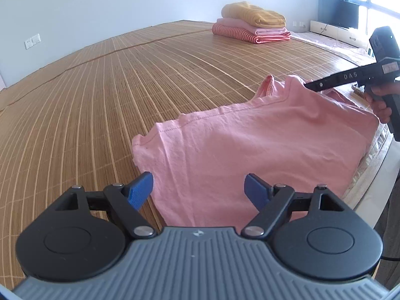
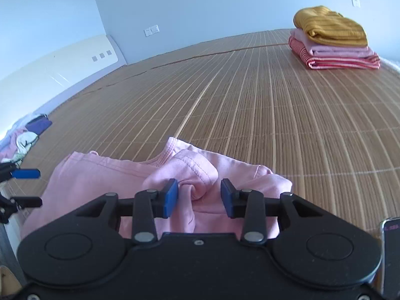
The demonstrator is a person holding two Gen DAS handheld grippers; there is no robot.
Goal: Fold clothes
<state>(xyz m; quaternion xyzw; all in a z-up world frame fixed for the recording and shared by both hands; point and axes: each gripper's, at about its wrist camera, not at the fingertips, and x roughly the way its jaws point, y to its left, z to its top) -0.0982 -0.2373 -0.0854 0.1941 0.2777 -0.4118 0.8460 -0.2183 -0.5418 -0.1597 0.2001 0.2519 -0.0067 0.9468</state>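
In the left wrist view, the left gripper [image 1: 198, 187] hangs above the near part of a pink shirt [image 1: 250, 145], its blue pads spread wide with nothing pressed between them. The shirt lies on a bamboo mat [image 1: 125, 95] at the near right, close to the mat's right edge. At the shirt's far right corner the right gripper [image 1: 310, 85] reaches in from the right, held by a hand [image 1: 380, 105]; its tip meets the cloth, but whether it pinches the cloth cannot be told from this side. Far off on the mat sits a stack of folded clothes [image 1: 252, 22], mustard on top, pink in the middle, red-striped below.

In the right wrist view, the right gripper [image 2: 199, 197] has its jaws partly apart, with a bunched fold of the pink shirt [image 2: 105, 175] rising between the pads; the cloth does not appear squeezed by either pad. The left gripper [image 2: 25, 187] shows at the left edge, apart. The folded stack [image 2: 332, 40] rests far right on the bamboo mat [image 2: 250, 100]. A loose heap of clothes [image 2: 25, 135] lies at the left, beyond the mat.
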